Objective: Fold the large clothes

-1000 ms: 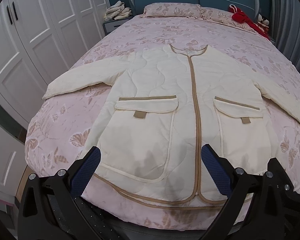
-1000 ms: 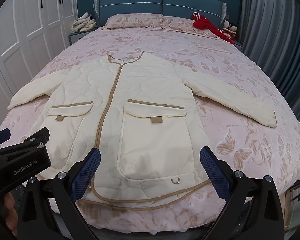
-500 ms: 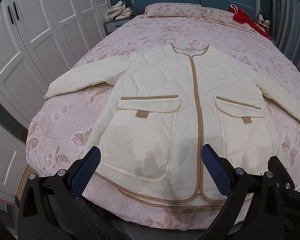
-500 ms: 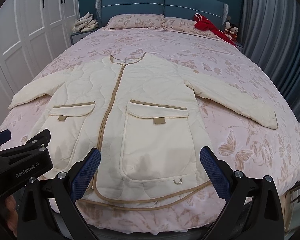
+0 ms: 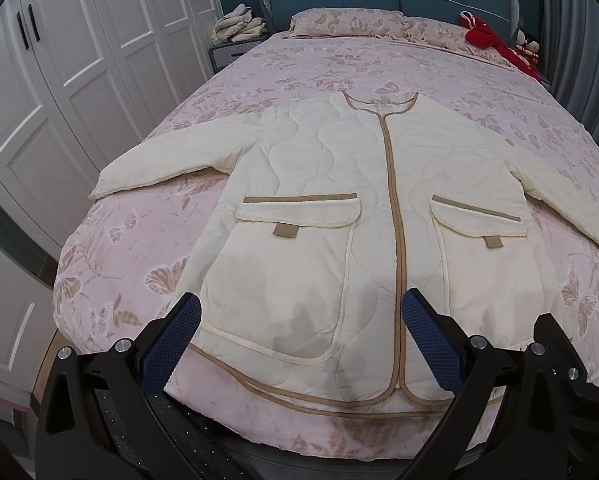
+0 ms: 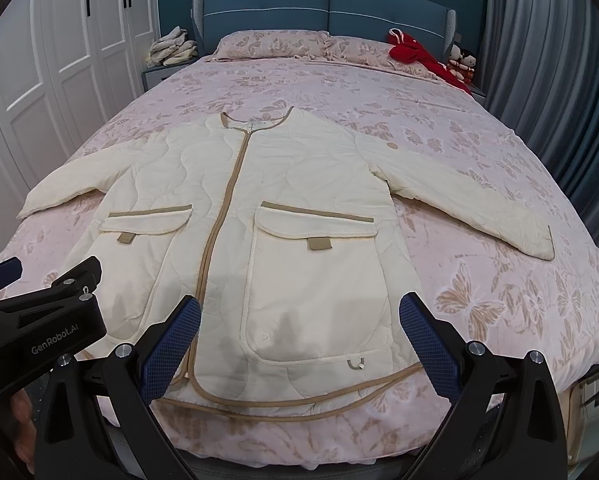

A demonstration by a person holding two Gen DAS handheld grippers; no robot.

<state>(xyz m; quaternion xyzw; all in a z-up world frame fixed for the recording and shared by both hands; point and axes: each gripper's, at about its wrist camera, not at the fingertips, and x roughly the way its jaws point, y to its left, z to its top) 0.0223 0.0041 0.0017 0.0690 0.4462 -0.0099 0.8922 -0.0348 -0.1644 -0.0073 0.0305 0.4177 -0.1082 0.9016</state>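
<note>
A cream quilted jacket (image 5: 339,216) (image 6: 283,216) with tan trim, a closed front and two flap pockets lies face up on the pink bed, sleeves spread to both sides, hem at the foot edge. My left gripper (image 5: 299,336) hovers open above the hem on the jacket's left half, holding nothing. My right gripper (image 6: 299,336) hangs open over the hem of the right half, also with nothing in it. The left gripper's body (image 6: 39,320) shows at the left of the right wrist view.
The bed (image 5: 139,248) has a pink butterfly-print cover and a blue headboard (image 6: 319,4). White wardrobe doors (image 5: 79,60) stand on the left, grey curtains (image 6: 559,60) on the right. Red cloth (image 6: 415,52) and pillows lie at the head; folded clothes (image 5: 239,24) sit on a nightstand.
Both grippers have drawn slightly back and up from the bed foot, so the jacket sits a little lower in view. The jacket has not moved. Both stay open.
</note>
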